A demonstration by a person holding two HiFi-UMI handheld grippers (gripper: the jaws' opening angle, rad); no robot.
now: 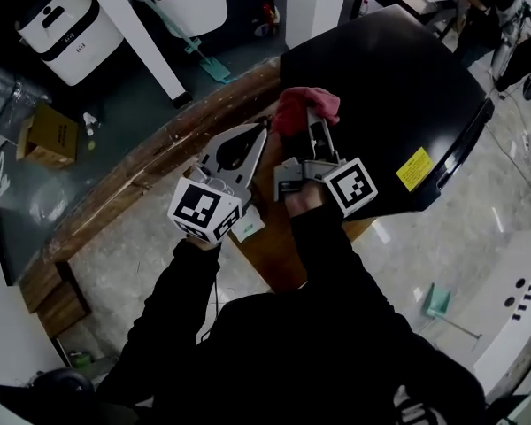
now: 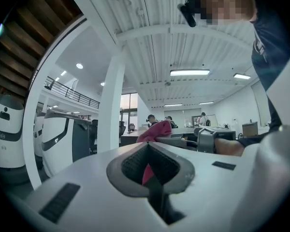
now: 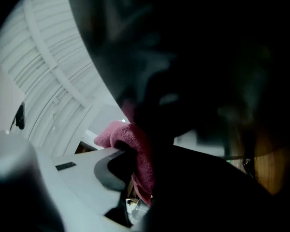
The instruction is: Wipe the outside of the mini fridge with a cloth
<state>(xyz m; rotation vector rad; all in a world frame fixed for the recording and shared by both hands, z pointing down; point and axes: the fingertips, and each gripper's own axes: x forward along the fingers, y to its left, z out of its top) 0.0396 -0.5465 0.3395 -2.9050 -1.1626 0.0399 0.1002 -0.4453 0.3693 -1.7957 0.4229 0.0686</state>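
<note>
The black mini fridge [image 1: 407, 87] stands at the upper right of the head view, with a yellow sticker near its front edge. A pink cloth [image 1: 303, 106] is bunched against the fridge's left edge, and my right gripper [image 1: 315, 127] is shut on it. In the right gripper view the cloth [image 3: 135, 144] is pinched in the right gripper [image 3: 135, 164], and the dark fridge [image 3: 208, 57] fills most of the picture. My left gripper [image 1: 262, 131] is shut, its tips just left of the cloth. The left gripper view shows the cloth [image 2: 157, 130] just past the left gripper [image 2: 147, 146].
The fridge rests on a wooden table [image 1: 274, 255], with a long wooden bench [image 1: 150, 162] to the left. White machines [image 1: 66, 25] and a cardboard box [image 1: 49, 131] stand on the floor beyond. People [image 1: 496, 7] are at the far right, and a green dustpan [image 1: 438, 301] lies on the floor.
</note>
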